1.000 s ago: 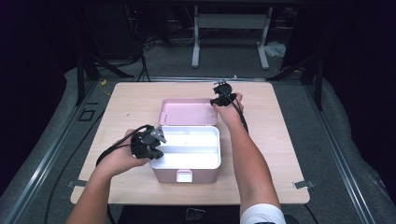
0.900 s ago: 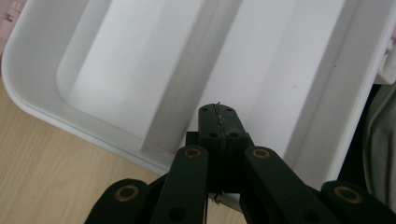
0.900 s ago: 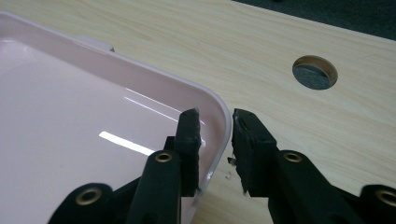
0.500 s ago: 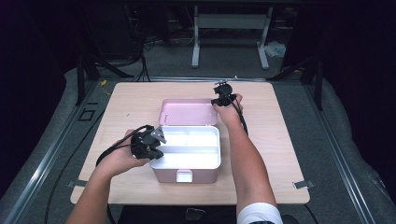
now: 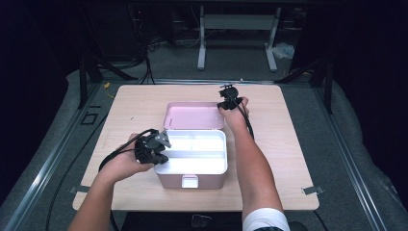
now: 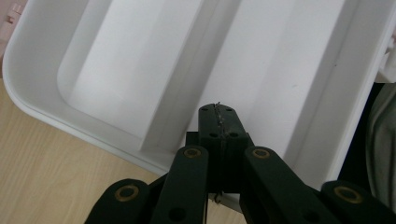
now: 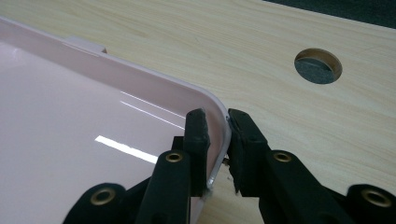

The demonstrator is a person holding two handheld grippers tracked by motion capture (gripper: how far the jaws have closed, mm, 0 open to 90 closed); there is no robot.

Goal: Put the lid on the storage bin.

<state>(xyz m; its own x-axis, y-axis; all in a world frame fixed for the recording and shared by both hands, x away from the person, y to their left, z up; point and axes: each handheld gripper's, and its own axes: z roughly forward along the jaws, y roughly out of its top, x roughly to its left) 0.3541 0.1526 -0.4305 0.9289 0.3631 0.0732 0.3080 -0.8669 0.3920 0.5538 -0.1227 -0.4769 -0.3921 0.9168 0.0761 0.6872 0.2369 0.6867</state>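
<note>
Lab-like recording space, wooden table (image 5: 144, 103) on grey carpet (image 5: 356, 159), cables (image 5: 144, 72), metal stand (image 5: 235, 21)

left hand-held gripper (image 6: 219, 122) shut, right hand-held gripper (image 7: 218, 128) clamped

- The left gripper (image 6: 218, 122) rises from the bottom edge, its two black jaws pressed flat together with only a thin seam between them and nothing held.
- The closed tips sit over a white tray (image 6: 140, 60), above the raised divider (image 6: 187, 79) that splits it into two compartments.
- Both compartments (image 6: 112, 65) are bare white plastic, with rounded corners and smooth walls.
- The tray's rounded rim curves along the left side, and the pale wooden desk (image 6: 51, 177) shows below it.
- A sliver of pink (image 6: 11, 11) shows at the upper left corner.
- Brass-coloured rivets mark the gripper's black linkage arms at the bottom.
</note>
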